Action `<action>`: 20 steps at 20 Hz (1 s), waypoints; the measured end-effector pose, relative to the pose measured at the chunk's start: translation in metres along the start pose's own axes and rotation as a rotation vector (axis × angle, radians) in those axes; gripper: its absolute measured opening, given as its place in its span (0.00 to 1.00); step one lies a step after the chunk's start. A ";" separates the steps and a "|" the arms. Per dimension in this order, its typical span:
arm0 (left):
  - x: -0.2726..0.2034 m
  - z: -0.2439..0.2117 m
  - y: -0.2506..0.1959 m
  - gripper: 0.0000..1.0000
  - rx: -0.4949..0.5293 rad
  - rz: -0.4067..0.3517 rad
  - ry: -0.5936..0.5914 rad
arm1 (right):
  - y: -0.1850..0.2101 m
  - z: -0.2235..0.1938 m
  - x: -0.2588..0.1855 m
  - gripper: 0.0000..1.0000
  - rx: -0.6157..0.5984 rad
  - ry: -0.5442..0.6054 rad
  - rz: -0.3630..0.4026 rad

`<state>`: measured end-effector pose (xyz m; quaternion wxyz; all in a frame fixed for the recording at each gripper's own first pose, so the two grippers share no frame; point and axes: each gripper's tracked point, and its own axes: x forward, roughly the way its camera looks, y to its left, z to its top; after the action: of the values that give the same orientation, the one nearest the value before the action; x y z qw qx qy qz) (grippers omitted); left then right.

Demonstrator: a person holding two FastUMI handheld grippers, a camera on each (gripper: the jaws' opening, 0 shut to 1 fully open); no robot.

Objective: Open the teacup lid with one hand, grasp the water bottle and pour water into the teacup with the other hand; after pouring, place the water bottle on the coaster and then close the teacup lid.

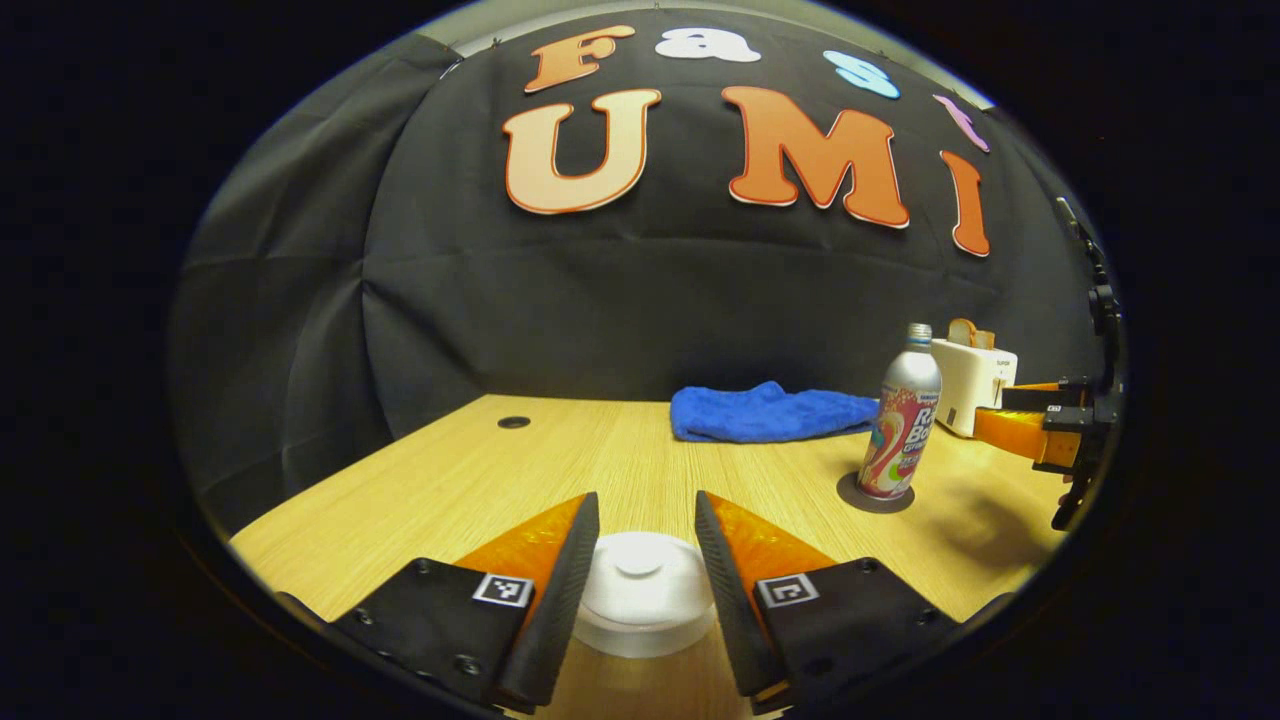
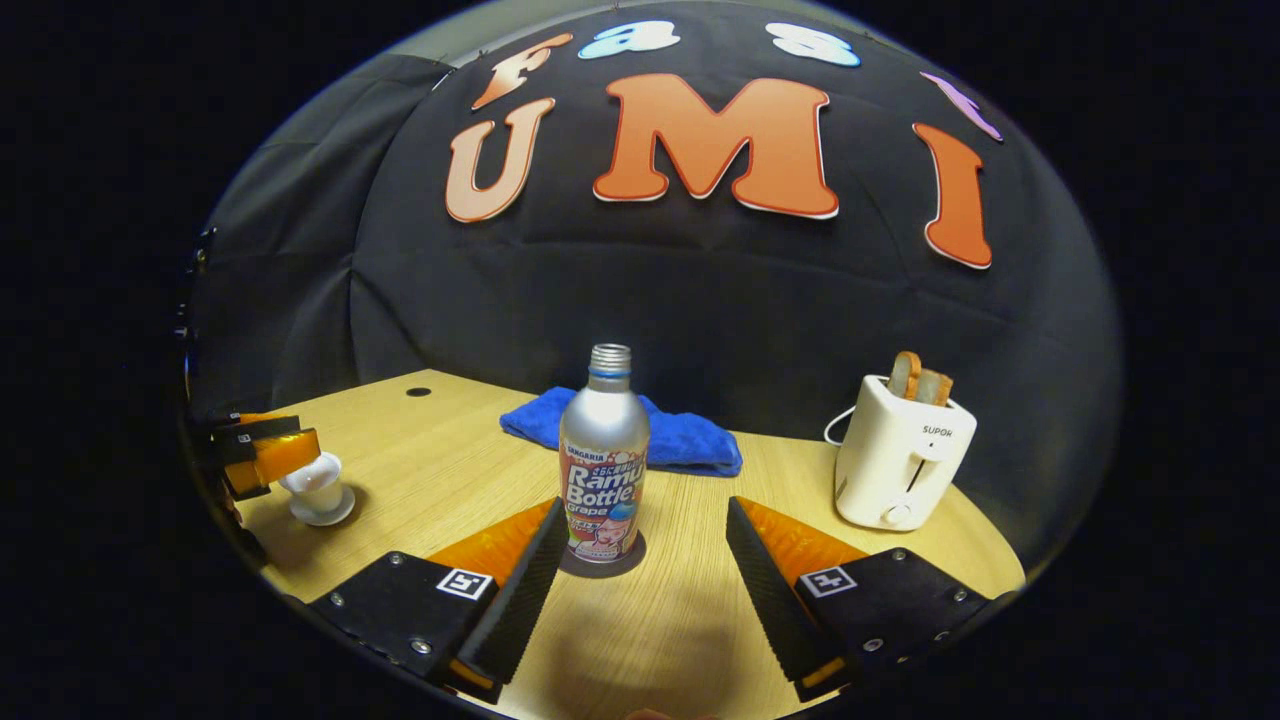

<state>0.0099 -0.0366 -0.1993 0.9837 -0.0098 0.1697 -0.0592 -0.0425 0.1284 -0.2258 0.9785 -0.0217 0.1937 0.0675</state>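
The left gripper (image 1: 645,545) is held wide over the white teacup lid (image 1: 640,570), seemingly so its knob can be pinched. The right gripper (image 2: 640,560) is spread empty before the water bottle (image 2: 603,455), which is stood on a dark coaster (image 2: 632,560). A pale wooden table (image 2: 690,620) is backed by black cloth.
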 end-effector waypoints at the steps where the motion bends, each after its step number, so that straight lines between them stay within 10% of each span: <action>1: -0.001 0.008 -0.001 0.67 0.005 0.001 -0.021 | -0.002 0.007 -0.006 0.96 -0.003 -0.020 -0.005; 7: -0.026 0.072 -0.018 0.97 0.033 -0.003 -0.162 | -0.015 0.056 -0.035 0.95 0.003 -0.157 -0.046; 20: -0.064 0.143 -0.044 1.00 0.022 0.003 -0.315 | 0.000 0.104 -0.077 0.95 0.007 -0.290 -0.045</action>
<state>-0.0075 -0.0725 -0.0417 0.9982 -0.0082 0.0129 -0.0575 -0.0737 0.1258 -0.1000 0.9976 -0.0125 0.0498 0.0474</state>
